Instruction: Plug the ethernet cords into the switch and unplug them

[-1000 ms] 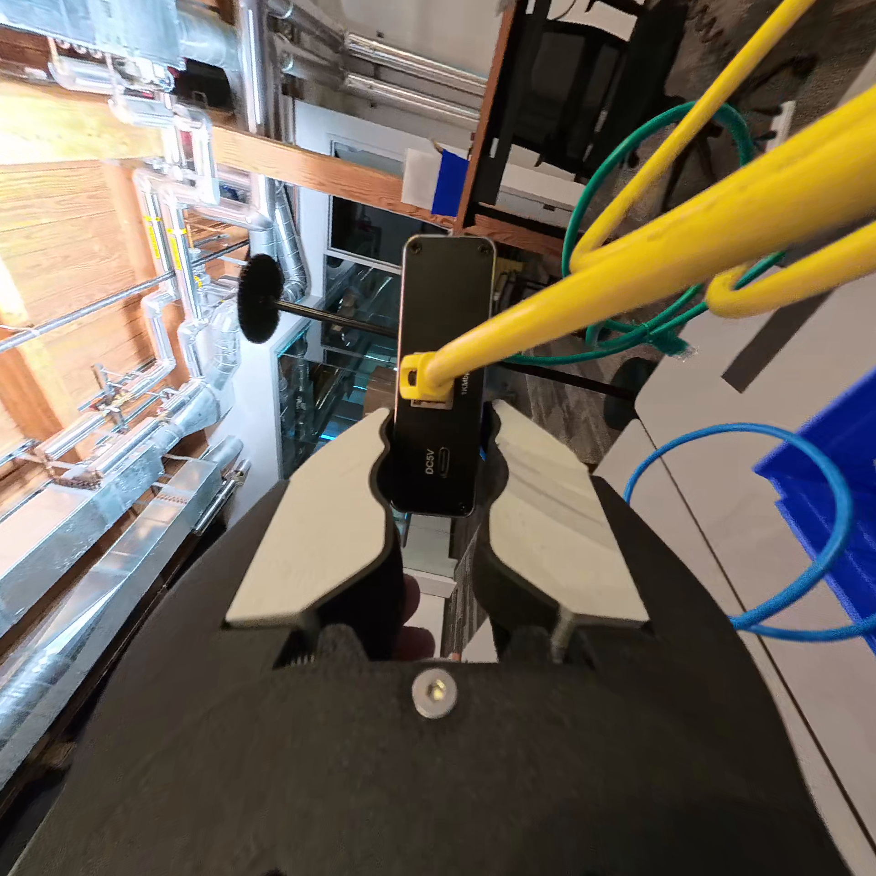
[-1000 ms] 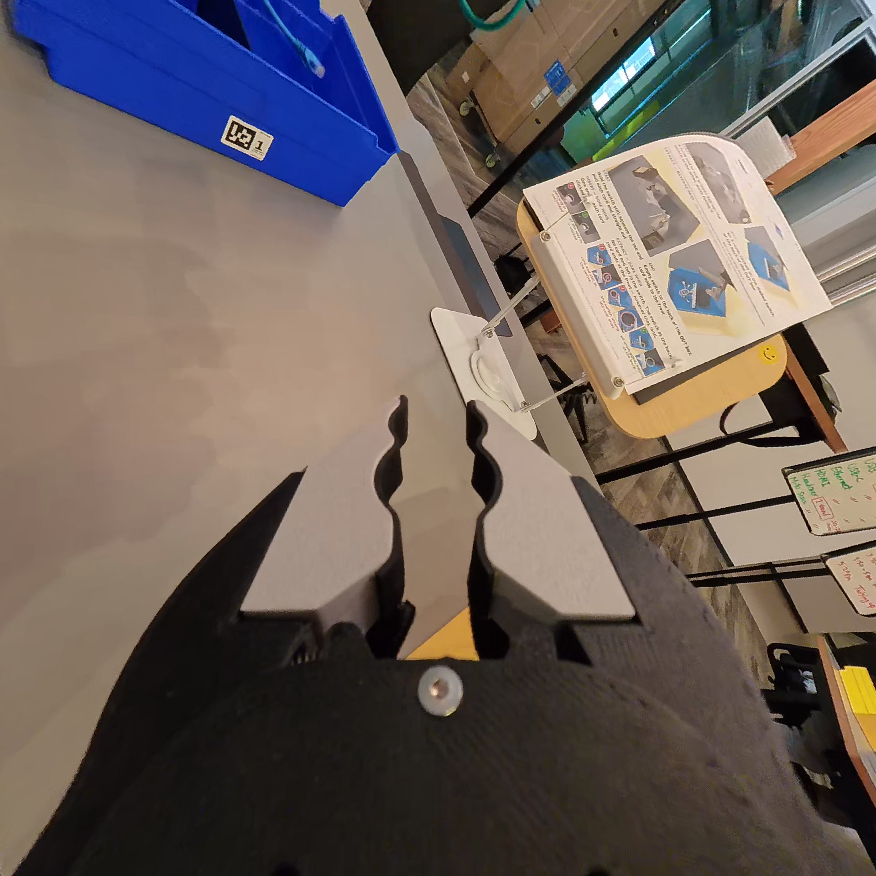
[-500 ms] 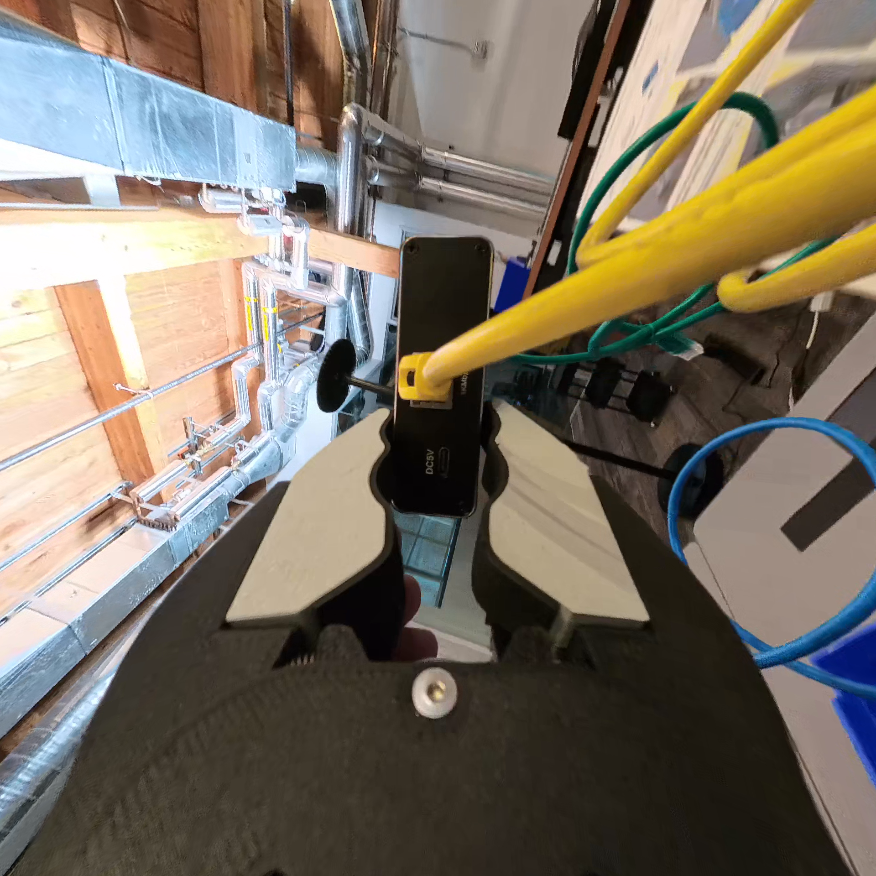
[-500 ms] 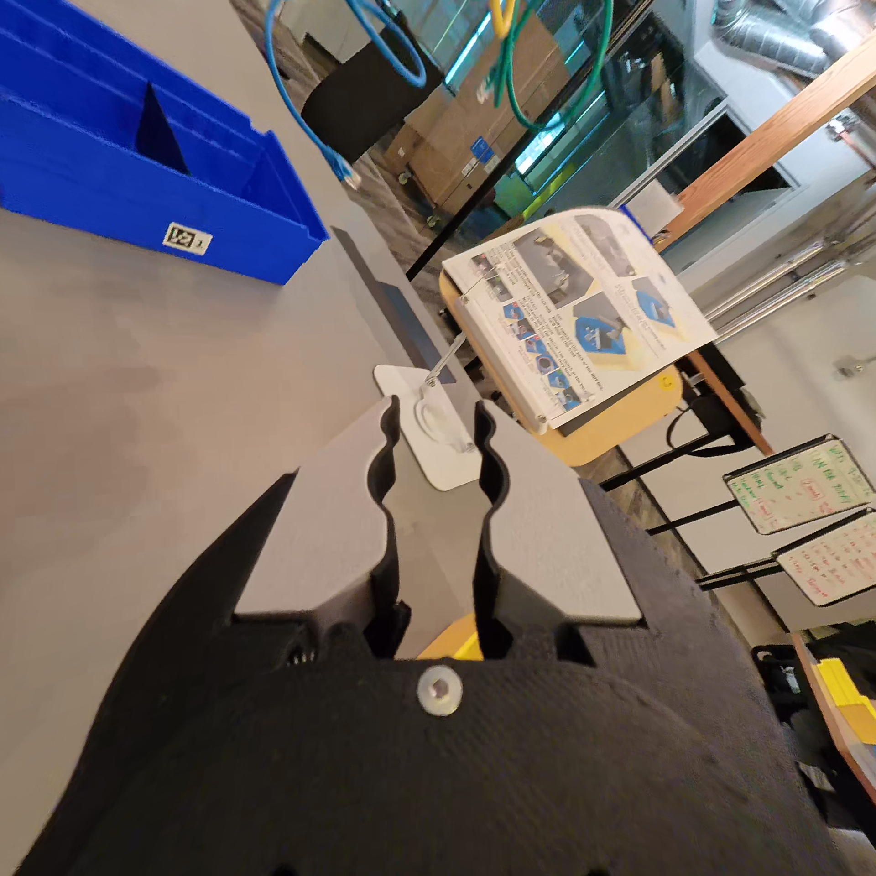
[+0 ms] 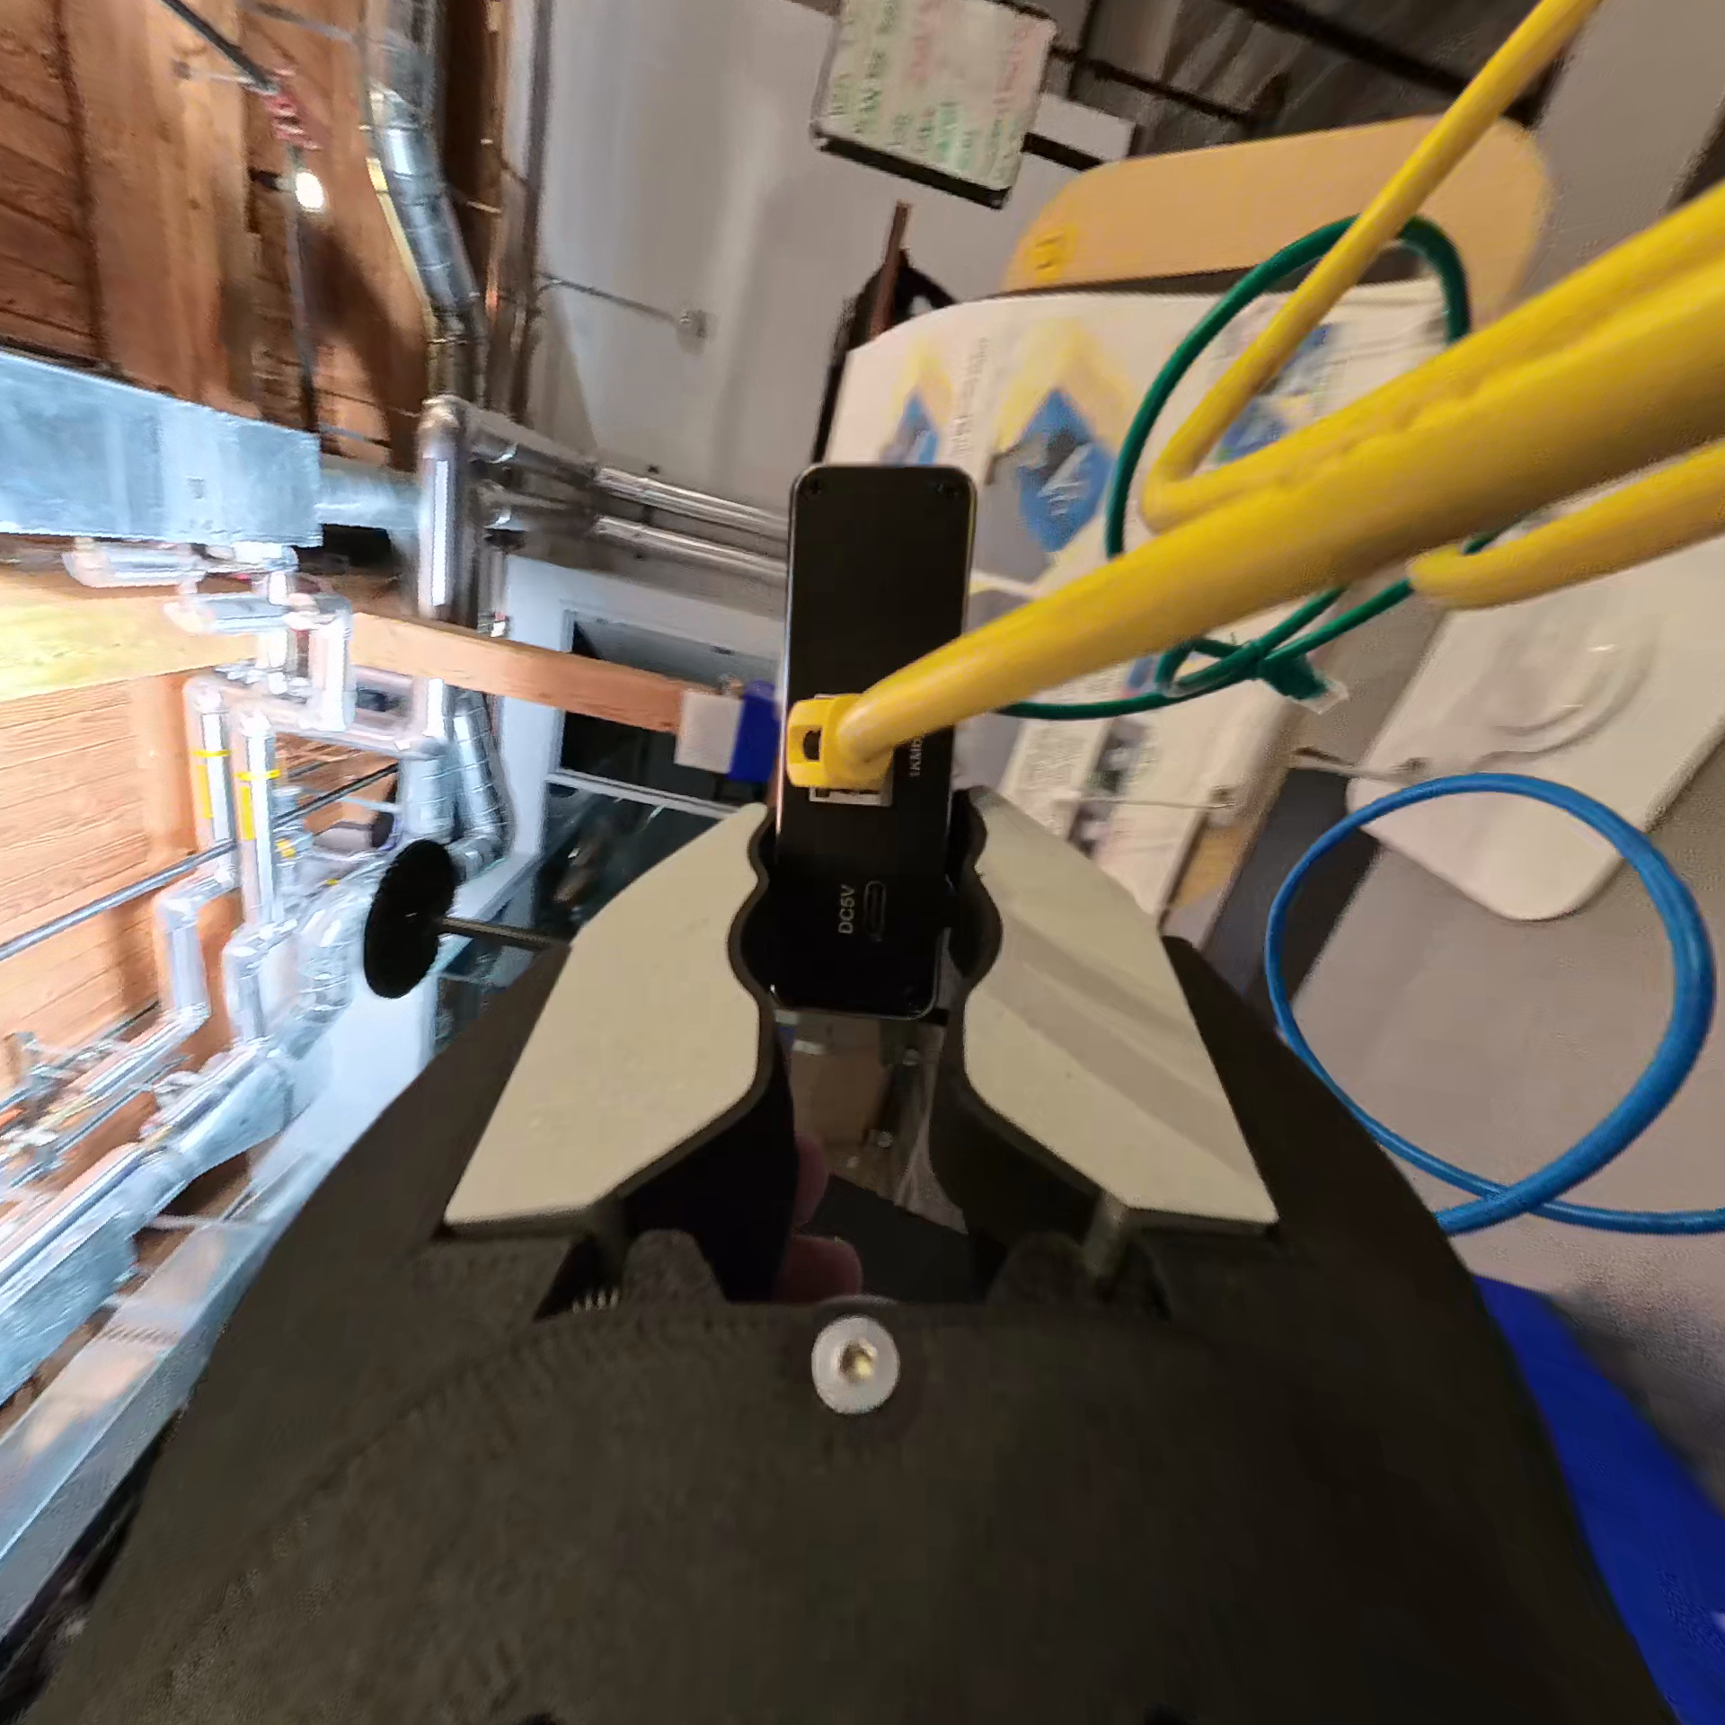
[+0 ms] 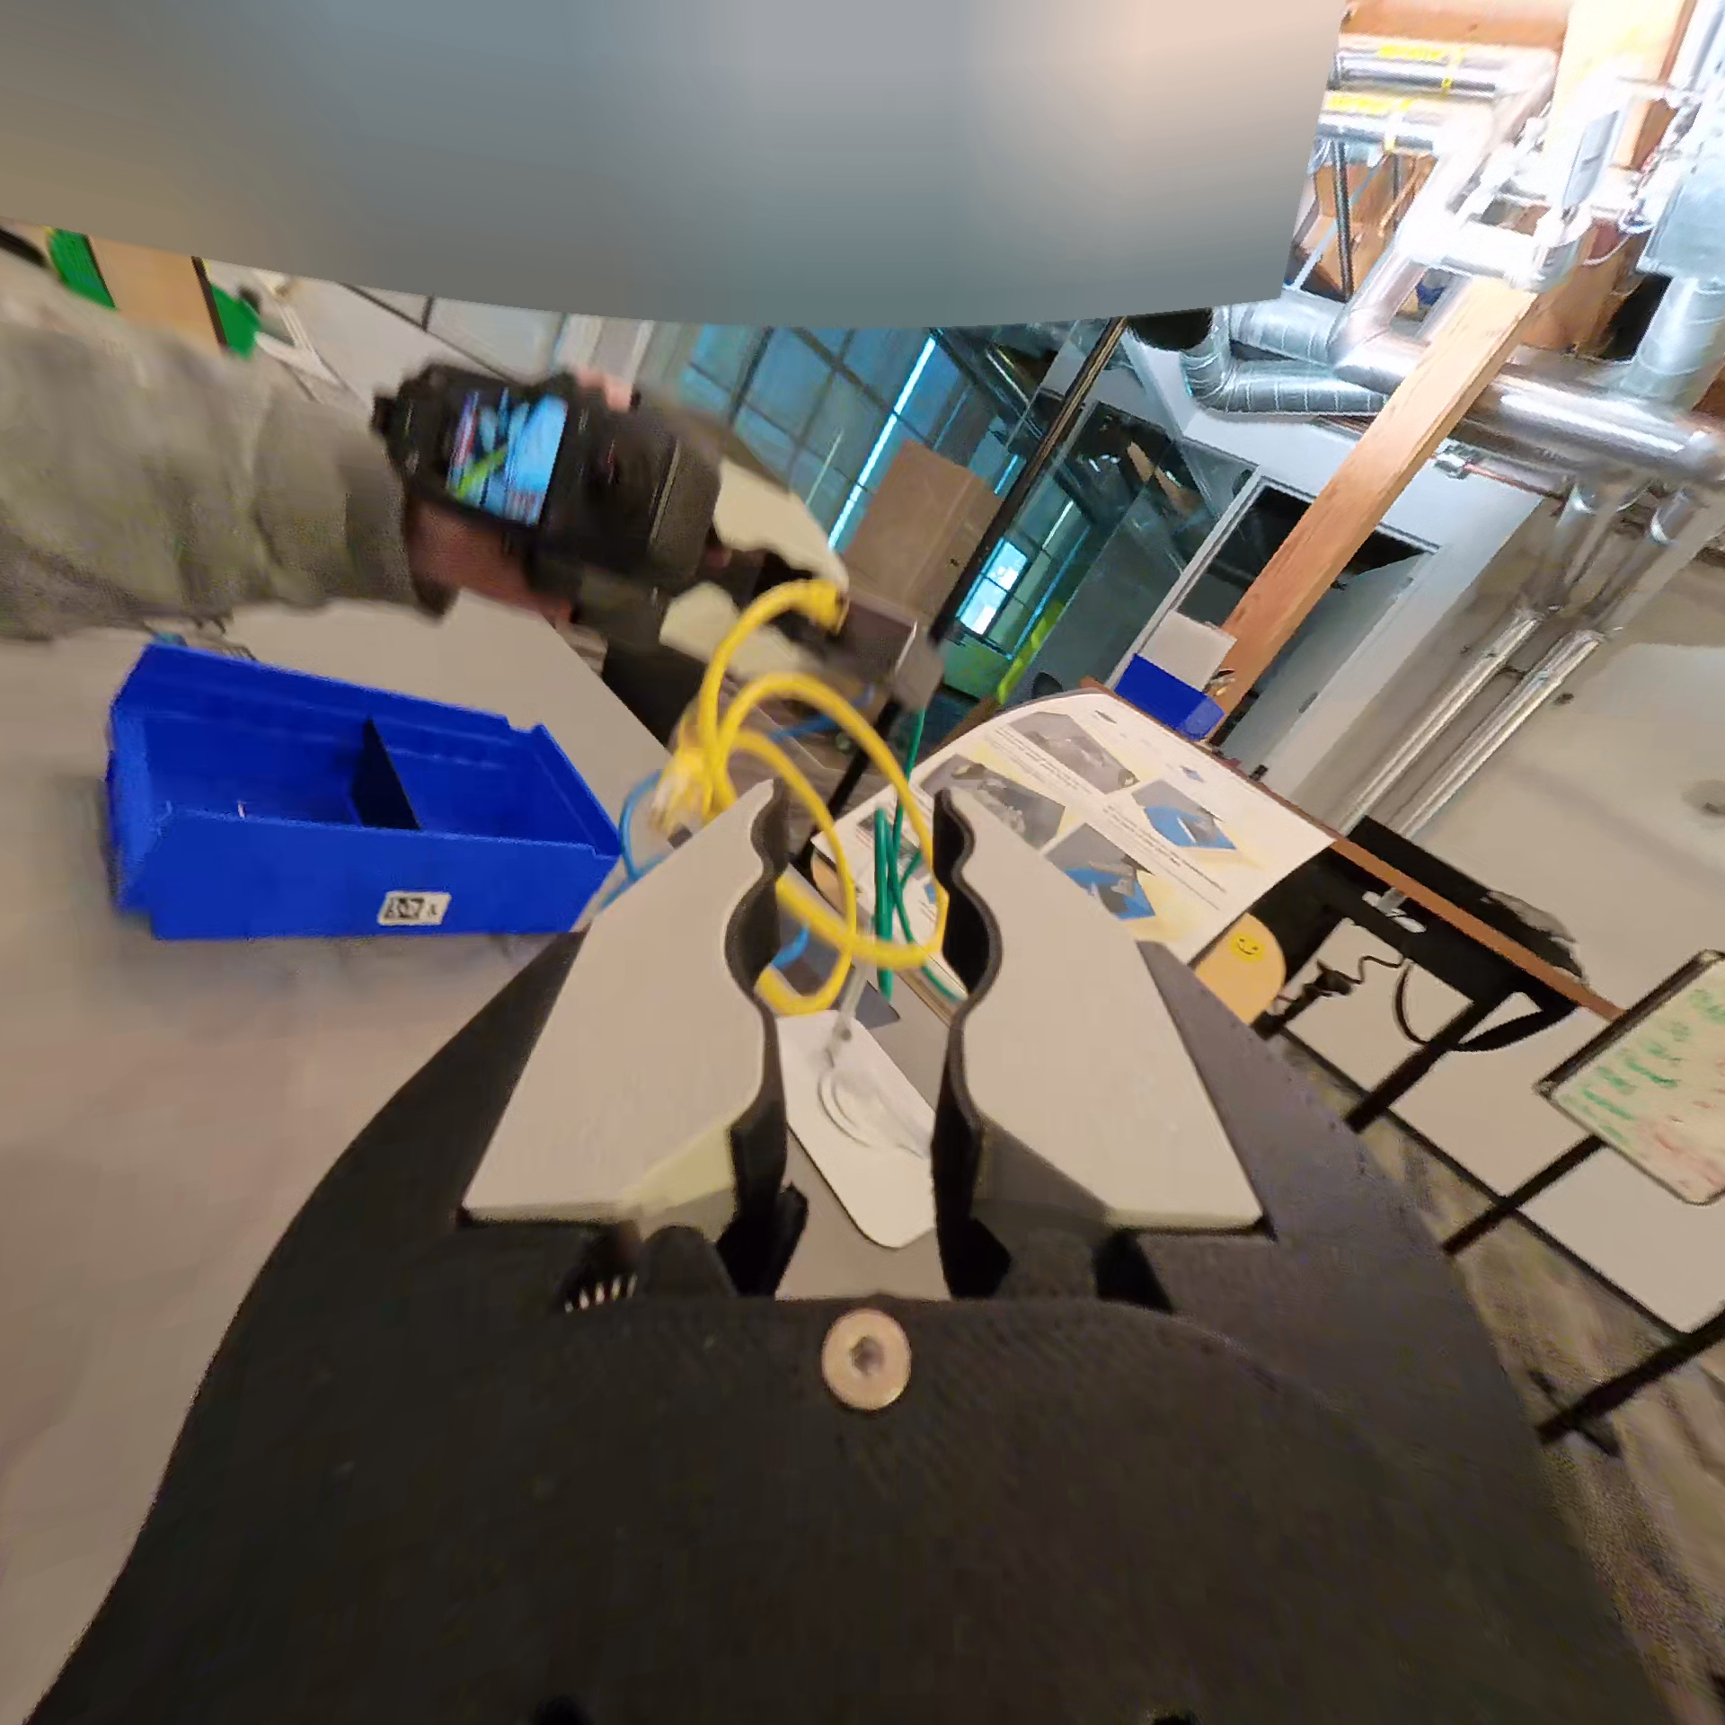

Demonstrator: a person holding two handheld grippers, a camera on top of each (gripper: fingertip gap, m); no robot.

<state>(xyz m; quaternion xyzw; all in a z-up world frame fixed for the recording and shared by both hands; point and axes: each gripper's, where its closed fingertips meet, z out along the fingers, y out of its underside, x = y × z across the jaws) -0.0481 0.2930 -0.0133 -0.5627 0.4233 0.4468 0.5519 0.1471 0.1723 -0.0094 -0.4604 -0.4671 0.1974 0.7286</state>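
My left gripper [image 5: 863, 821] is shut on the lower end of a black switch [image 5: 877, 597] and holds it up in the air. A yellow cord's plug [image 5: 826, 747] sits in a port on the switch's face, and the yellow cord [image 5: 1307, 504] loops off to the right. A green cord [image 5: 1125, 467] and a blue cord [image 5: 1689, 980] hang in loops beside it. My right gripper [image 6: 854, 807] is open and empty, below and in front of the switch [image 6: 887, 644]. The yellow loops [image 6: 840, 709] and green cord [image 6: 896, 840] dangle just beyond its fingertips.
A blue divided bin [image 6: 355, 840] stands on the grey table [image 6: 233, 1073] at the left. A white stand base [image 6: 868, 1148] carries a printed instruction sheet [image 6: 1120, 812]. A person's sleeve [image 6: 187, 485] reaches in above the bin. A whiteboard [image 6: 1652, 1092] stands at the right.
My right gripper has tilted up from the table to face the held switch and its hanging cords. My left gripper has turned with the switch; the yellow plug stays in its port.
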